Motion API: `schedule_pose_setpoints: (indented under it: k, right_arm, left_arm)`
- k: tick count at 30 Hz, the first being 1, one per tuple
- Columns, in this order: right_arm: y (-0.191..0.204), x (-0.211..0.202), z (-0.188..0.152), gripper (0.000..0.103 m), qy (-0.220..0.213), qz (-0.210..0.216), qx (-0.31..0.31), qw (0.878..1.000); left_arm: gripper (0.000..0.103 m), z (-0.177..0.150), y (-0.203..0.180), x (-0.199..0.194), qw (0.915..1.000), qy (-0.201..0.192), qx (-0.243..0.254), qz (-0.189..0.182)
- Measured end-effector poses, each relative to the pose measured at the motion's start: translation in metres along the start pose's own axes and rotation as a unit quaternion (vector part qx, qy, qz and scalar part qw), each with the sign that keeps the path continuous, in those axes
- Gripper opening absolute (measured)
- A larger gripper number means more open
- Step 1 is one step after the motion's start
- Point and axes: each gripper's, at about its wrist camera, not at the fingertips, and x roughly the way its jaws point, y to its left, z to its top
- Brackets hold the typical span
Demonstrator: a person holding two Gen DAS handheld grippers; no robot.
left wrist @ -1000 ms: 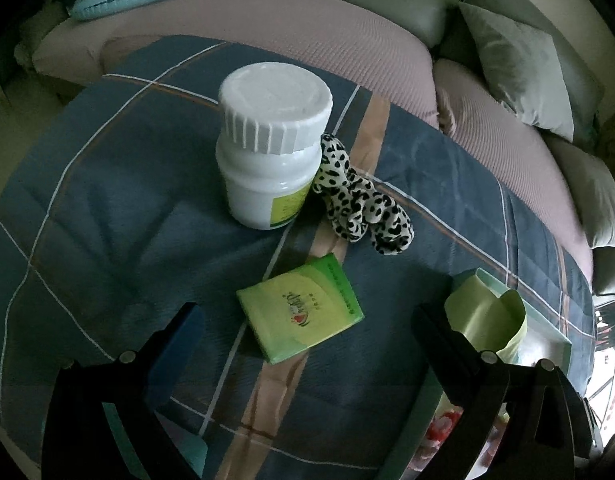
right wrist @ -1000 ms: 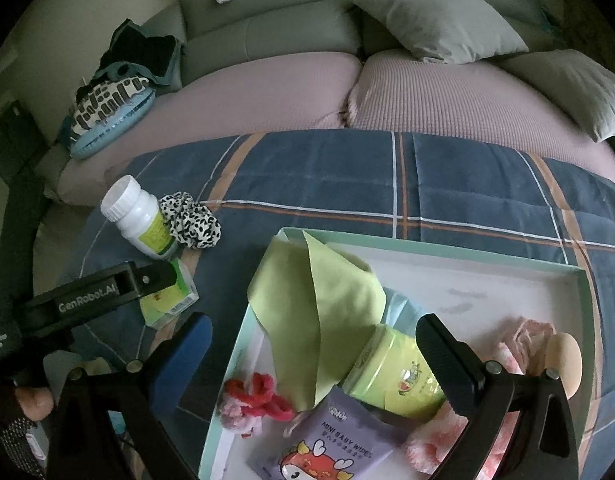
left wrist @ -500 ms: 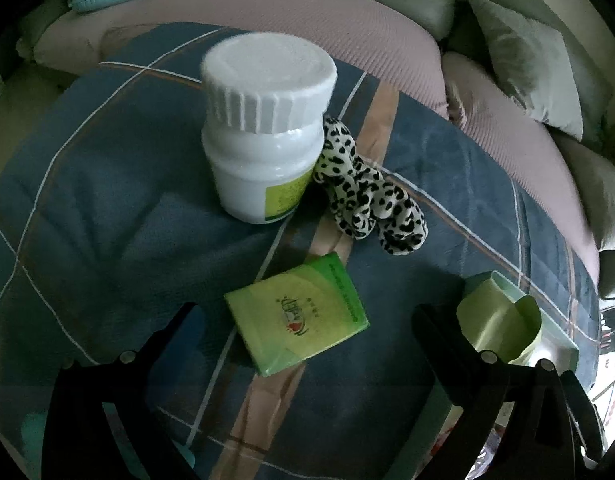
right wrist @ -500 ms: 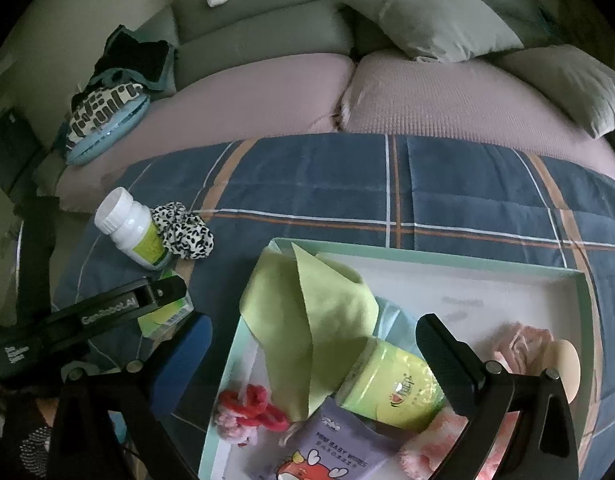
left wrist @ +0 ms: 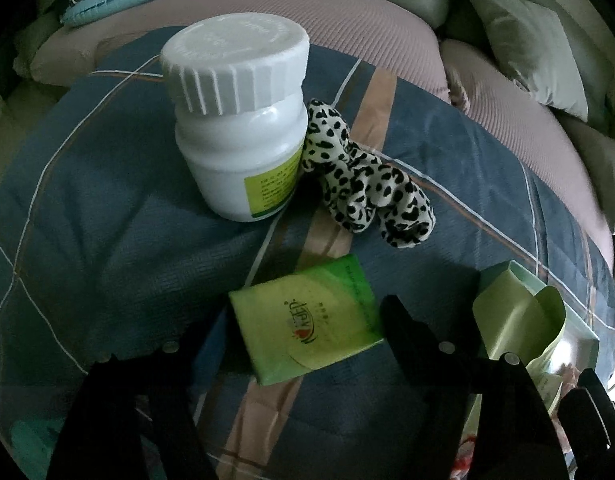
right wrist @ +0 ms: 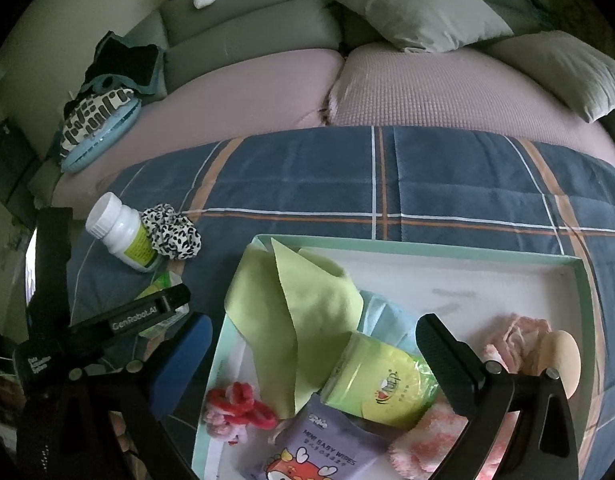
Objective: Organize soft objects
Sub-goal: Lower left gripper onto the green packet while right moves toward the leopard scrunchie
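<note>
A green tissue pack [left wrist: 305, 320] lies on the blue plaid blanket [left wrist: 107, 220], between the two fingers of my left gripper [left wrist: 295, 332], which is open and low around it. A black-and-white spotted scrunchie [left wrist: 363, 184] leans against a white bottle [left wrist: 243, 120] just beyond. My right gripper [right wrist: 311, 344] is open and empty above the mint-rimmed tray [right wrist: 427, 246], which holds a yellow-green cloth [right wrist: 295, 312], a green wipes pack [right wrist: 383, 380], a purple baby-wipes pack [right wrist: 319, 448], a red scrunchie [right wrist: 239, 404] and pink fluffy items [right wrist: 515, 332].
A sofa with pink seat cushions [right wrist: 427, 88] and grey pillows [right wrist: 419, 4] runs behind the blanket. A patterned blue cushion [right wrist: 95, 128] lies at the left. The left gripper's black body [right wrist: 107, 320] sits just left of the tray.
My left gripper has moved forward and down, so its fingers now flank the green tissue pack, and has narrowed. The right gripper has drifted slightly over the tray.
</note>
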Motion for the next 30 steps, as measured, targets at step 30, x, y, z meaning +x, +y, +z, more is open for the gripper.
schedule_pose_setpoints:
  k: [30]
  right_arm:
    - [0.050, -0.002, 0.011, 0.103, -0.016, 0.001, -0.045, 0.999]
  left_arm:
    - [0.075, 0.009, 0.043, -0.058, 0.9959, -0.057, -0.053, -0.046]
